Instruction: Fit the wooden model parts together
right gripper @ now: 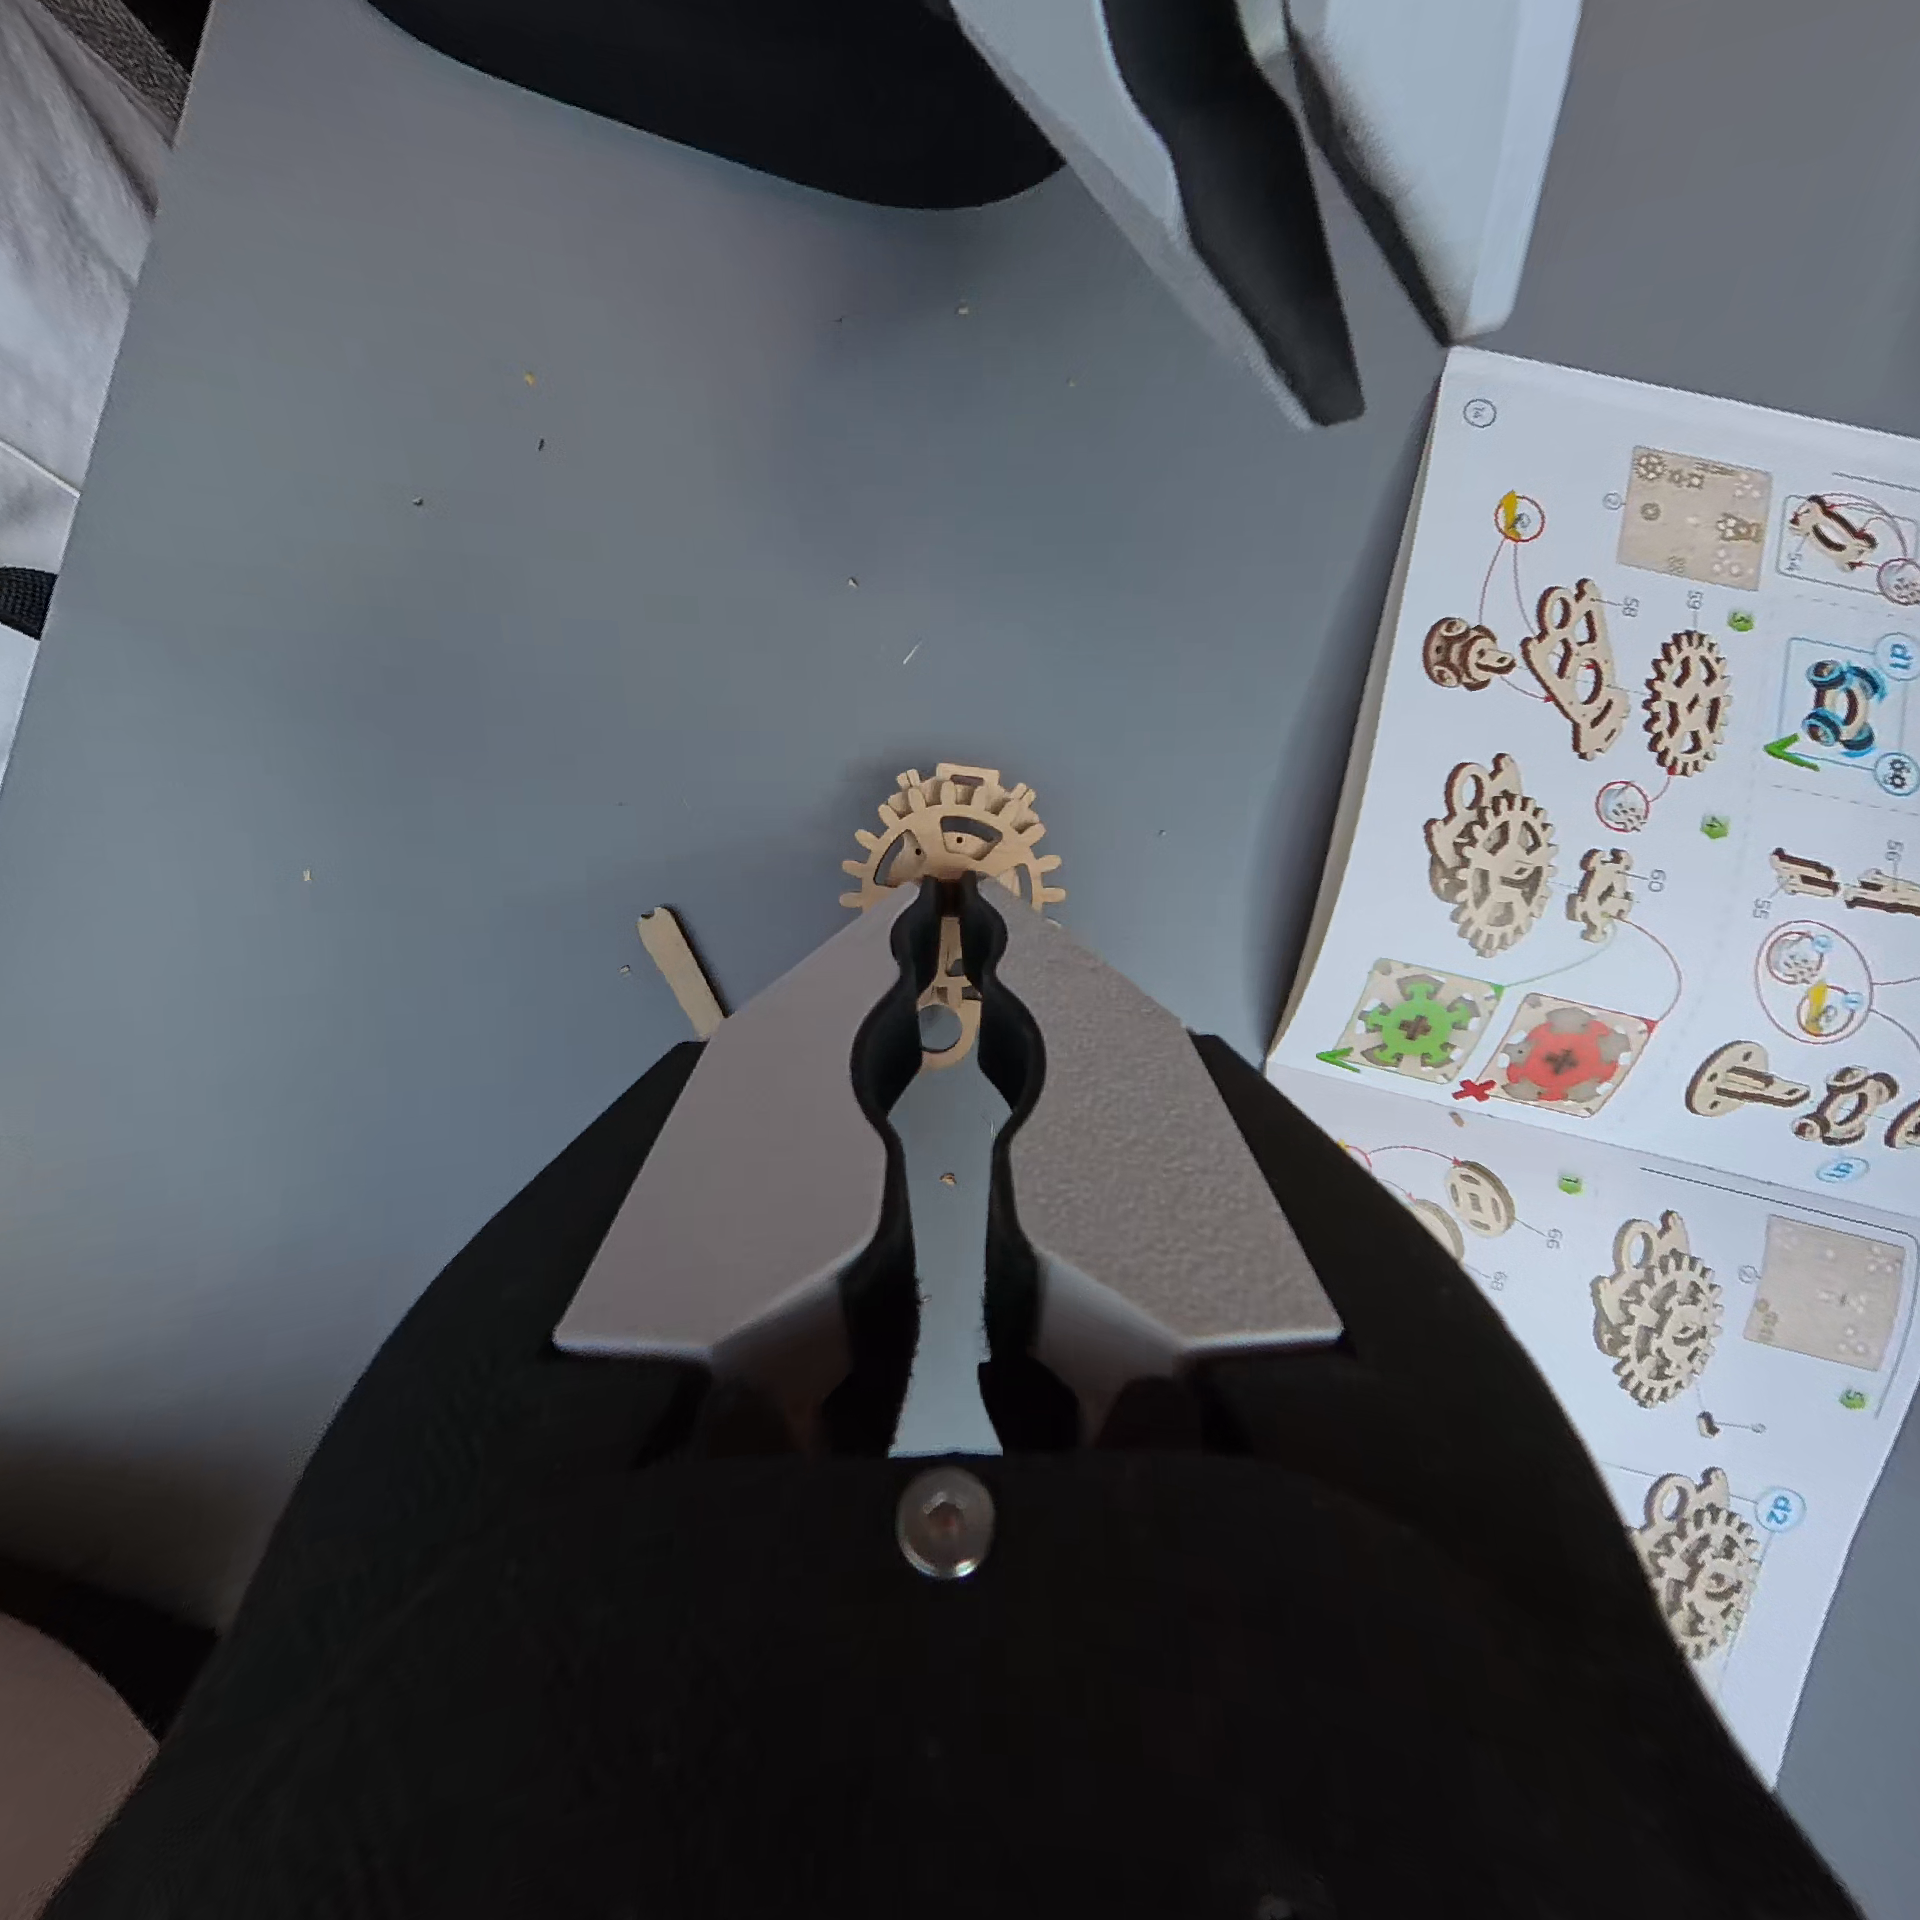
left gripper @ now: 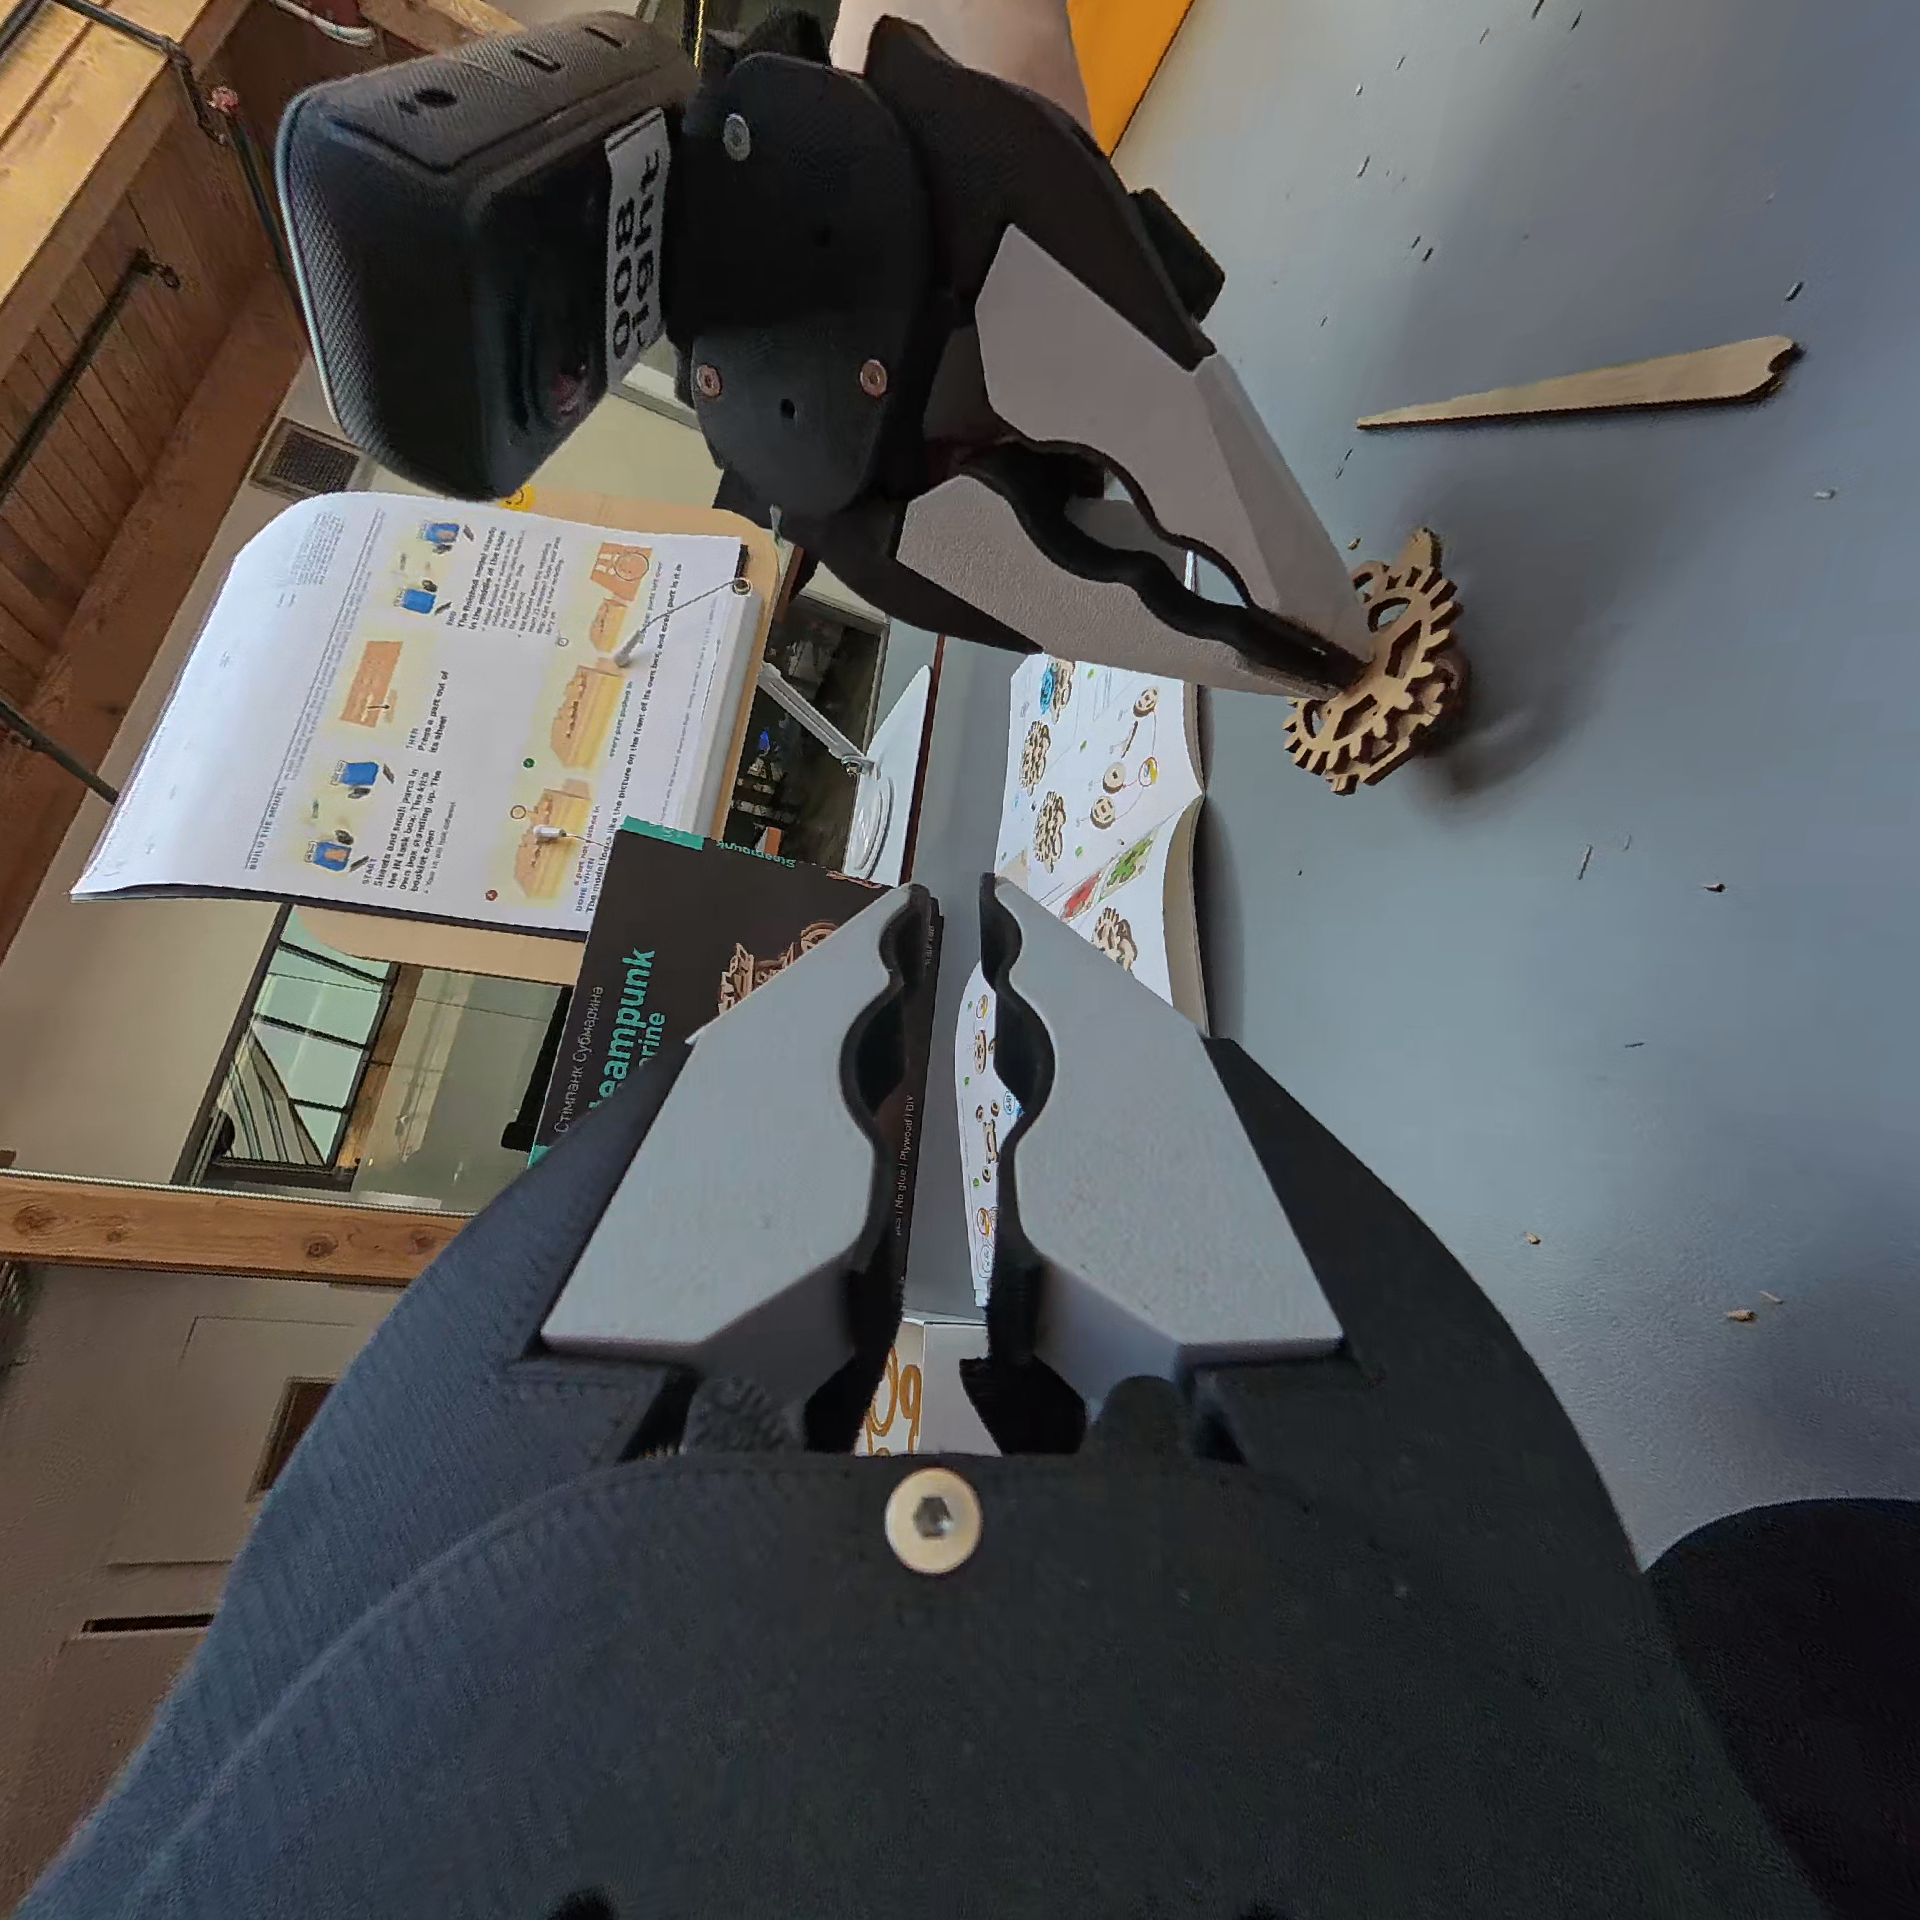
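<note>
Right tool: grey fingers with black pads closed on the light plywood gear assembly, toothed, with cut-out spokes. Tips pinched a small part at its middle; a thin wooden tab with a round hole ran back between the pads. Gear rested on or just above the grey bench; contact could not be judged, as the left view was blurred there. In that view the same tool came down at a slant onto the gear.

Left tool: held nothing, fingers parted by a narrow gap, raised off the bench, well apart from the gear. Its tips showed blurred at the far edge of the right view.

Flat tapered wooden stick lay on the bench beyond the right tool. Open white instruction booklet with coloured gear diagrams lay flat beside the right tool. Ahead of the left tool stood a dark model box with teal lettering and a white printed sheet on a stand. Wood crumbs scattered over the bench.
</note>
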Tool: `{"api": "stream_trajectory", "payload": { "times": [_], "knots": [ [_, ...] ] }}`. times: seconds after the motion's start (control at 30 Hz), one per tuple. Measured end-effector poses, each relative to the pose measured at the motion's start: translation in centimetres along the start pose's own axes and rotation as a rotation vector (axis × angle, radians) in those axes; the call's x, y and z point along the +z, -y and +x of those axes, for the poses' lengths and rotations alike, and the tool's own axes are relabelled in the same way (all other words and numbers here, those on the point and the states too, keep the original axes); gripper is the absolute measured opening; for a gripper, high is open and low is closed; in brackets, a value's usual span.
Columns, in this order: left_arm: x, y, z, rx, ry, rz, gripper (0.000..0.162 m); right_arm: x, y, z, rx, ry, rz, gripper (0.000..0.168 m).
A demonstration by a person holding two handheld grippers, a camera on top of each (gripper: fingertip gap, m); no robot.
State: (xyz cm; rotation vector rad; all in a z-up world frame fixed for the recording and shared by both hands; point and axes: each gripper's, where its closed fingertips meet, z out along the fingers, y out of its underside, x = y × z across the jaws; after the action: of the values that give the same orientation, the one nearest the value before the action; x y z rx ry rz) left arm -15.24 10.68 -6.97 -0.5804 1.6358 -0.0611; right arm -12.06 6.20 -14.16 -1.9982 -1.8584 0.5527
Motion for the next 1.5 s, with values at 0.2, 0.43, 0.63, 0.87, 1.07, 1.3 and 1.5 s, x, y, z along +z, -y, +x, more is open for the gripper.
{"api": "stream_trajectory", "payload": {
  "times": [0.2,0.43,0.63,0.87,1.07,1.3,1.5],
  "knots": [
    [0.1,-0.1,0.2,0.008,-0.002,-0.009,0.006,-0.2,-0.6,0.2,-0.004,-0.006,-0.031,0.003],
    [-0.1,0.0,-0.6,0.006,0.028,-0.009,0.004,-0.8,-0.5,0.3,-0.08,-0.099,-0.156,0.002],
    [-0.1,0.3,-0.6,0.013,0.031,-0.005,0.004,-0.8,-1.5,0.4,-0.069,-0.127,-0.253,0.002],
    [-0.2,-0.6,-1.3,-0.021,0.053,-0.025,0.004,-1.0,-0.9,0.5,-0.063,-0.142,-0.231,0.002],
    [-1.4,-3.0,-4.8,-0.188,0.182,-0.051,0.002,-0.7,-1.5,0.9,-0.04,-0.152,-0.266,0.002],
    [-2.3,-7.4,-7.9,-0.52,0.332,-0.133,0.001,-1.6,2.0,1.2,0.0,-0.229,-0.179,0.002],
    [-2.3,-8.3,-8.1,-0.656,0.334,-0.15,0.002,0.2,2.2,1.4,0.123,-0.246,-0.253,0.003]
  ]
}}
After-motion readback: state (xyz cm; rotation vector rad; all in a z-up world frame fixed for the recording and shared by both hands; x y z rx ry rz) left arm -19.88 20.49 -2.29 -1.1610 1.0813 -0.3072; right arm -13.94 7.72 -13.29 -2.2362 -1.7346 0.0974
